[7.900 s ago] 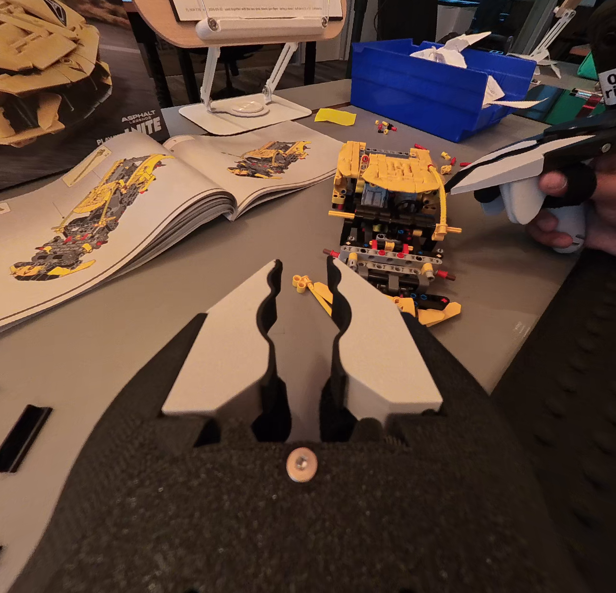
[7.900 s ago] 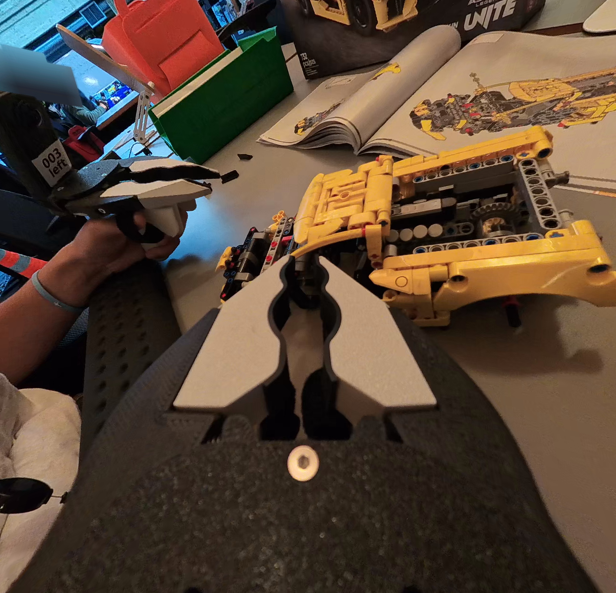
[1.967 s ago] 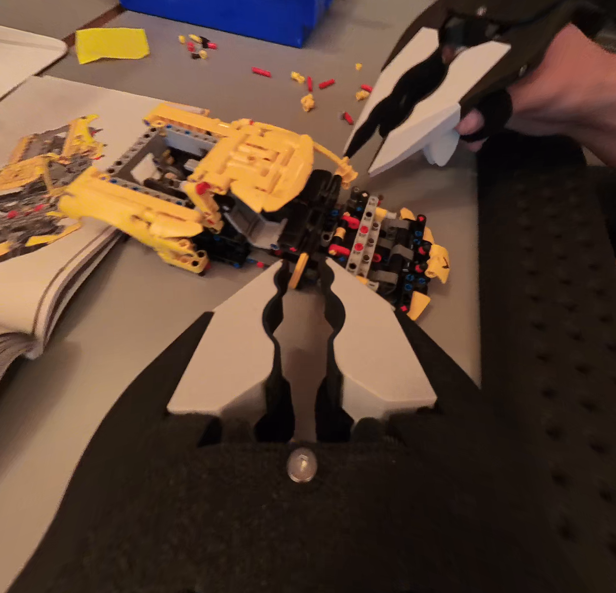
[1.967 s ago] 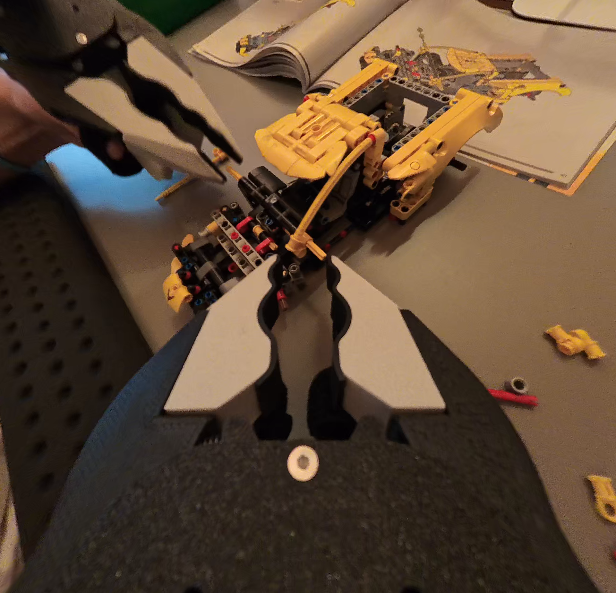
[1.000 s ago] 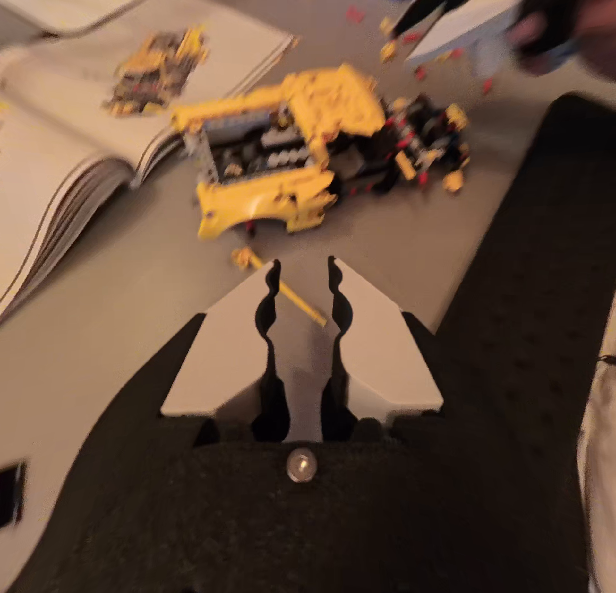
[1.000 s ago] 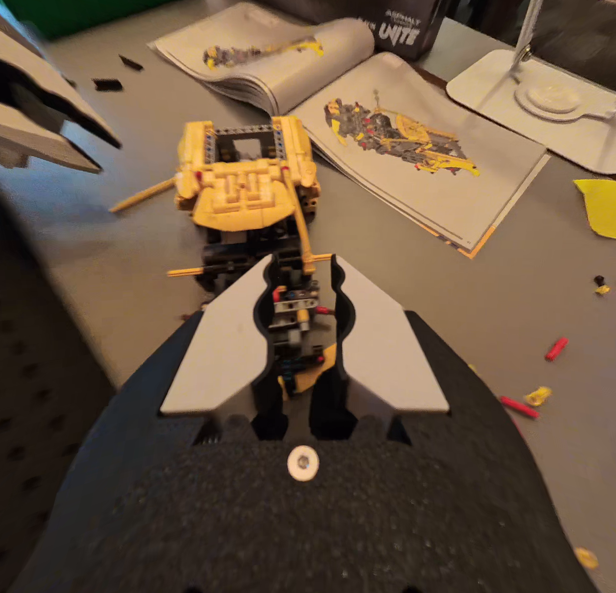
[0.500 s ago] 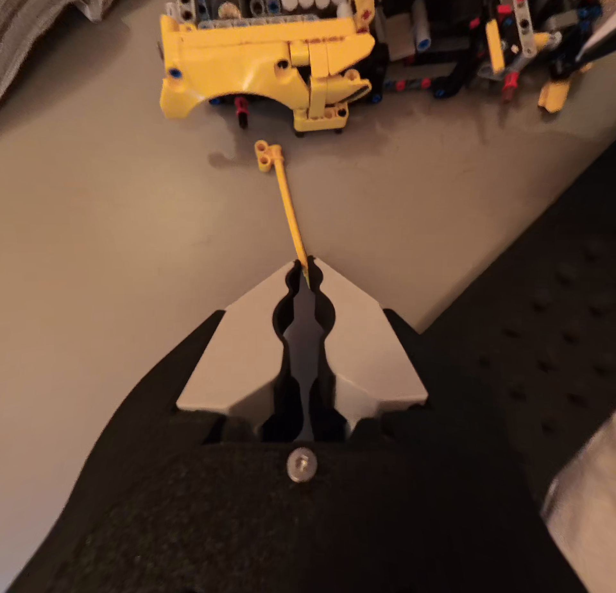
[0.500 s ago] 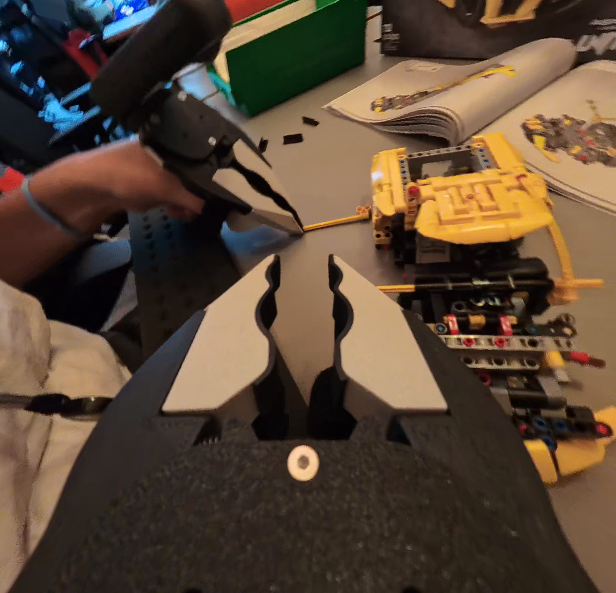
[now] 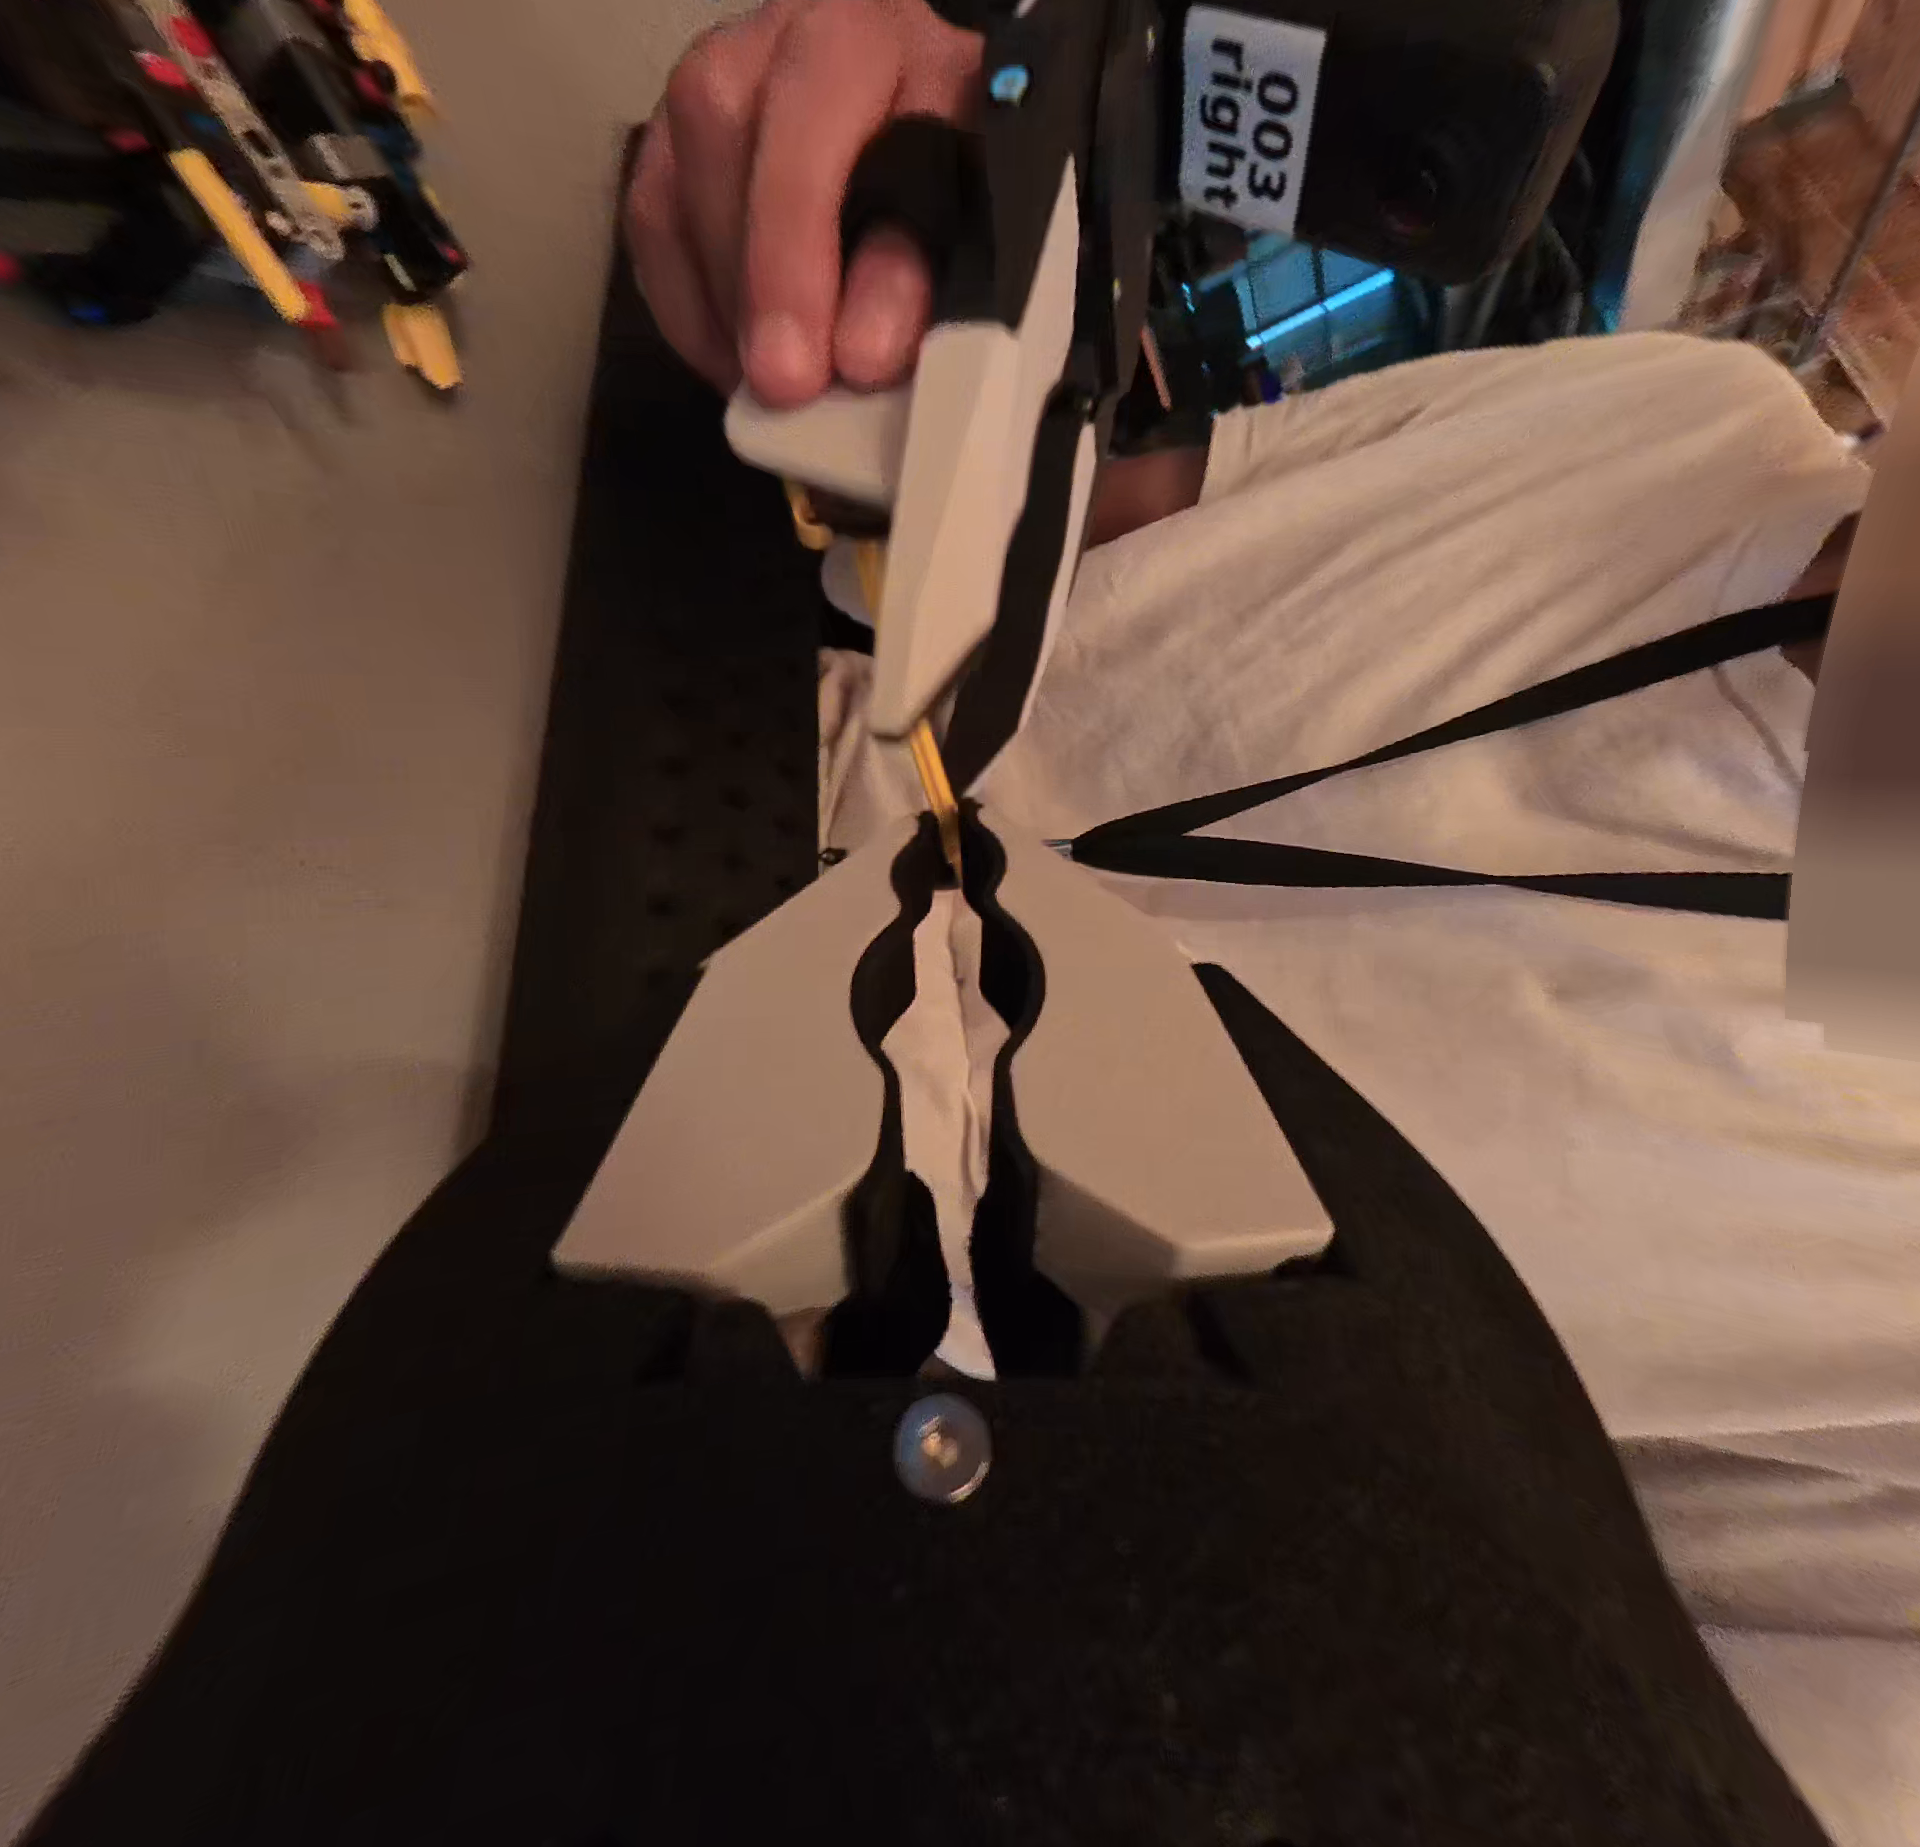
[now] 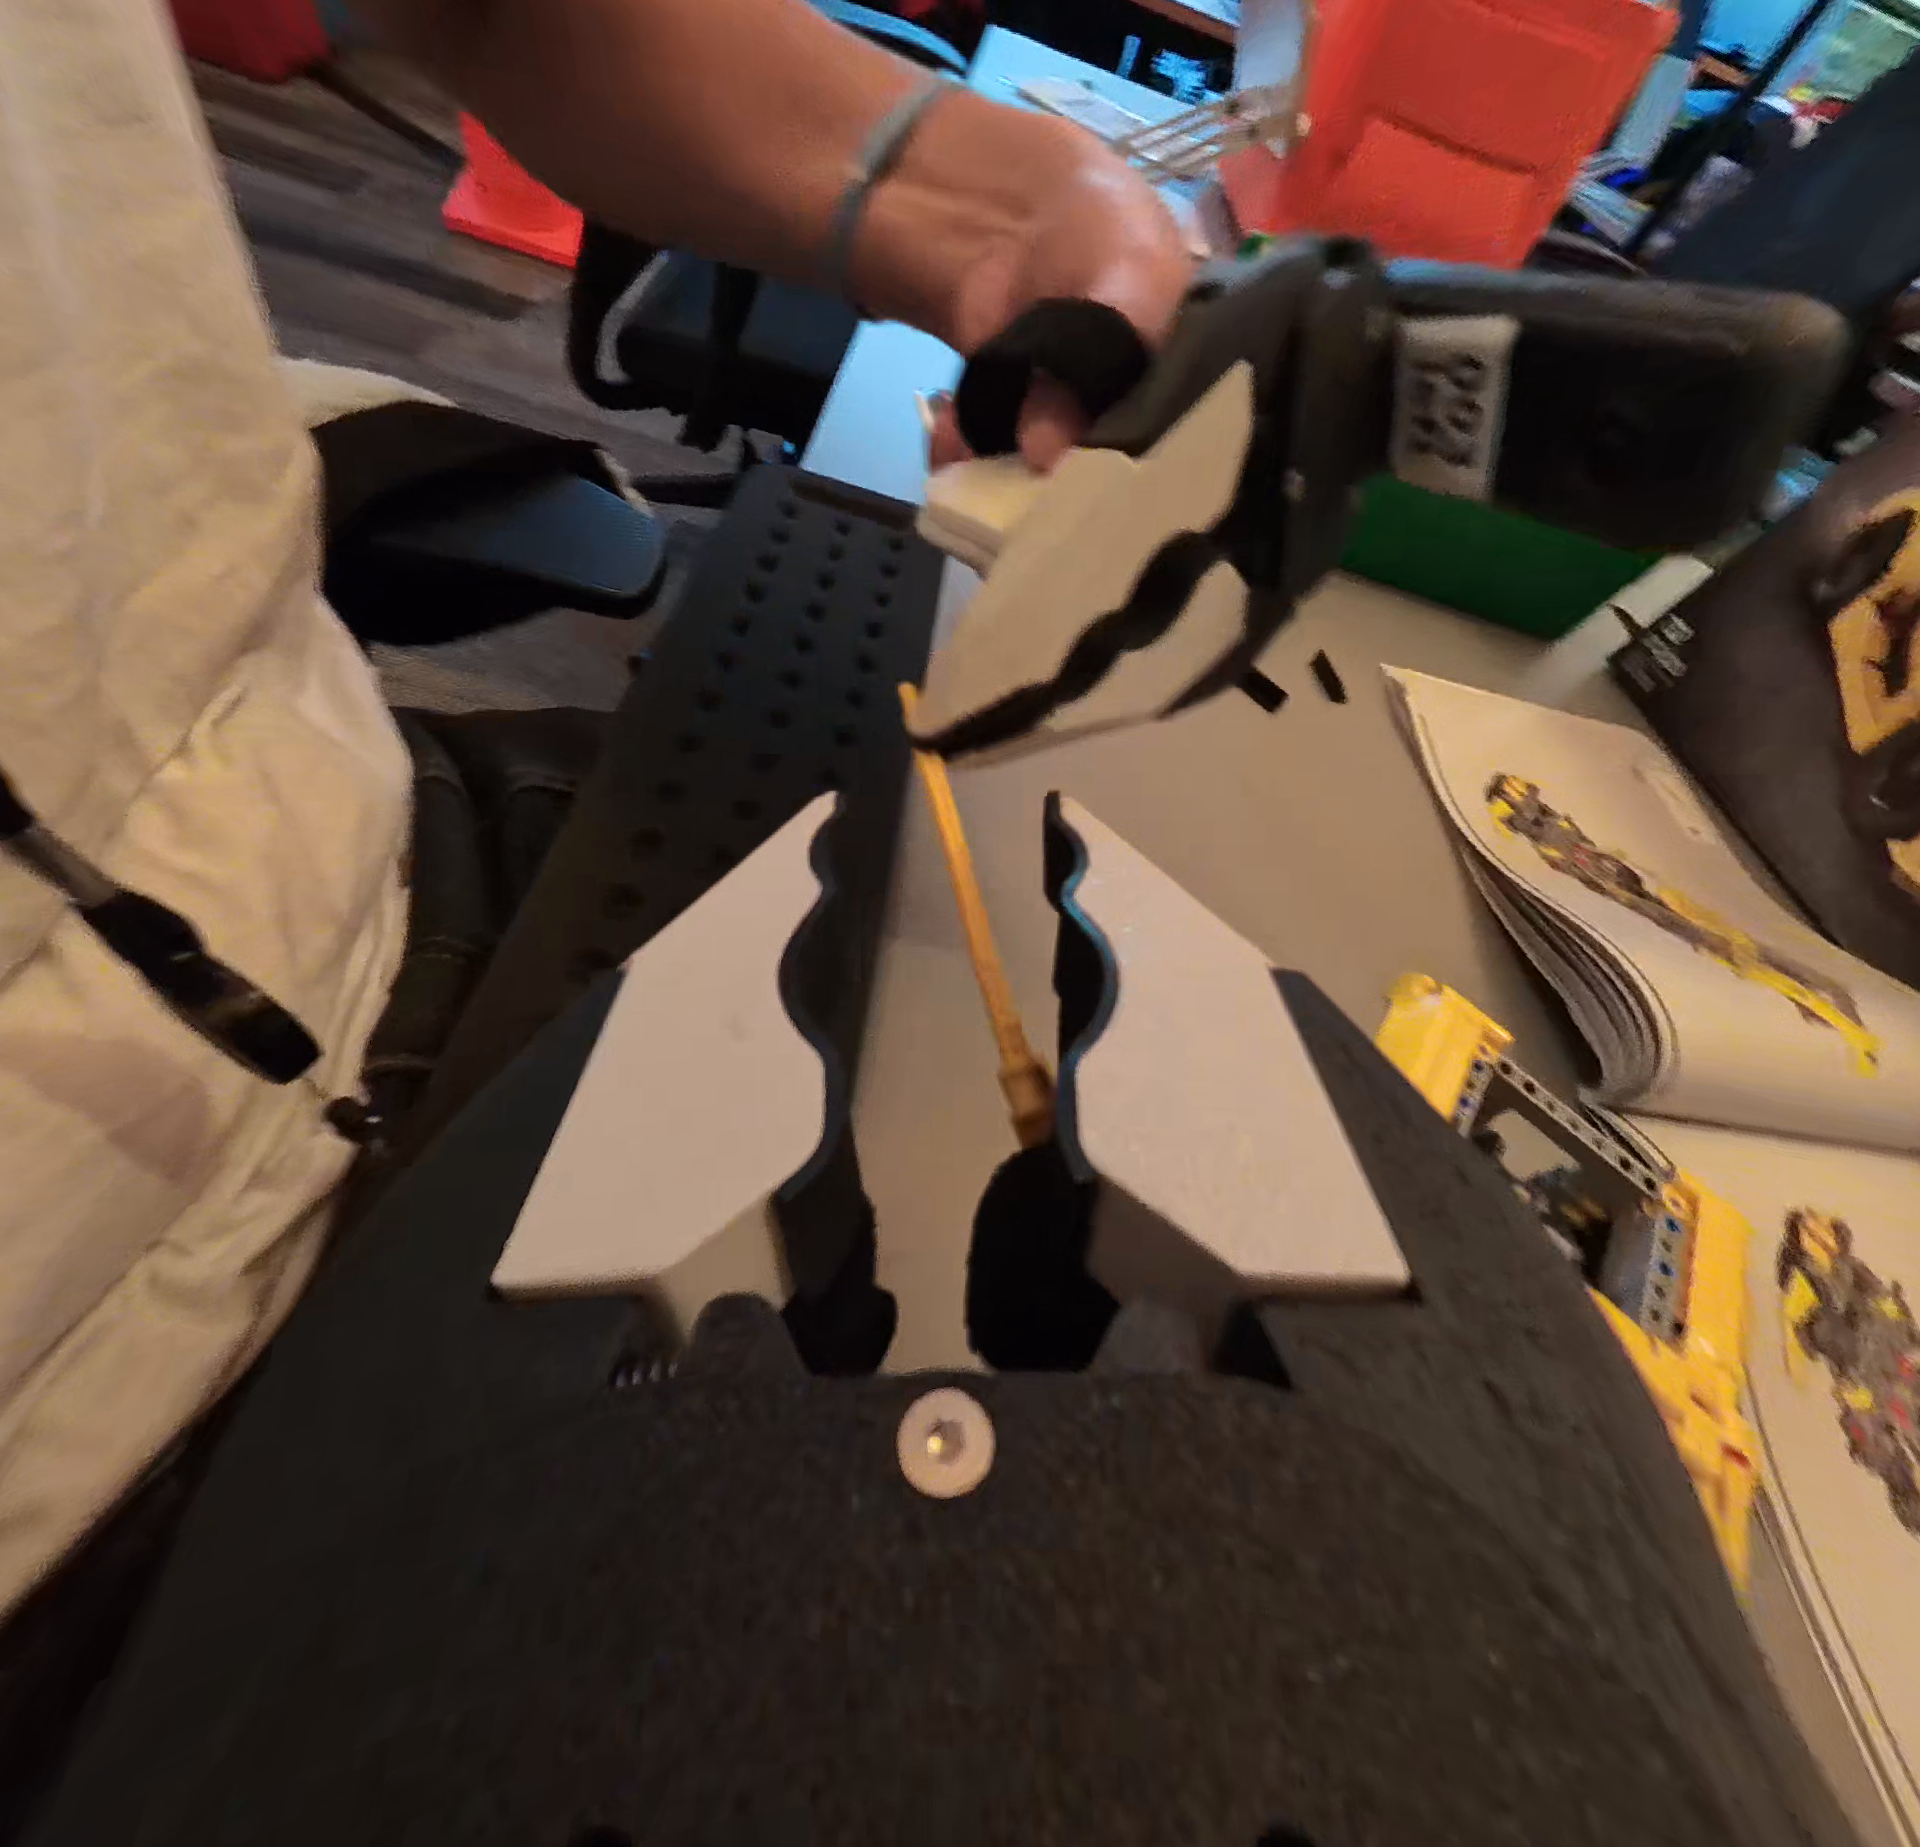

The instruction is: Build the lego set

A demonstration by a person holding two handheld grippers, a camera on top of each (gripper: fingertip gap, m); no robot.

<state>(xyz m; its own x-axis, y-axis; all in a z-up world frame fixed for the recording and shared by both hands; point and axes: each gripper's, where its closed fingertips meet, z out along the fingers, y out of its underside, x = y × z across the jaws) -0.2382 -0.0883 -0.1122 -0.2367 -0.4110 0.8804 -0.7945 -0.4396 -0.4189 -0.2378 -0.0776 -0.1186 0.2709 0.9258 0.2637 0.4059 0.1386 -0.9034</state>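
My left gripper (image 9: 943,827) is shut on one end of a thin yellow rod (image 9: 927,761) and holds it in the air over the table's near edge. In the right wrist view the left gripper (image 10: 925,739) pinches the rod's far end. My right gripper (image 10: 940,810) is open, and the yellow rod (image 10: 971,914) runs lengthwise between its fingers, its connector end close to the right finger (image 10: 1174,1059). The right gripper (image 9: 930,748) faces the left one tip to tip. The partly built yellow and black lego car (image 10: 1579,1184) sits on the table (image 10: 1226,862); it also shows in the left wrist view (image 9: 218,145).
An open instruction booklet (image 10: 1662,924) lies behind the car, with a dark set box (image 10: 1808,717) beyond it. A black perforated mat (image 10: 769,675) lines the table's near edge. A green bin (image 10: 1475,556) and an orange bag (image 10: 1434,104) stand farther back. The person's white shirt (image 9: 1403,654) is close. Only a small space, under 4 cm, lies between the two pairs of fingers.
My left gripper has lifted the yellow rod off the table and swung it away from the car toward the person. My right gripper has come up so its open fingers straddle the rod.
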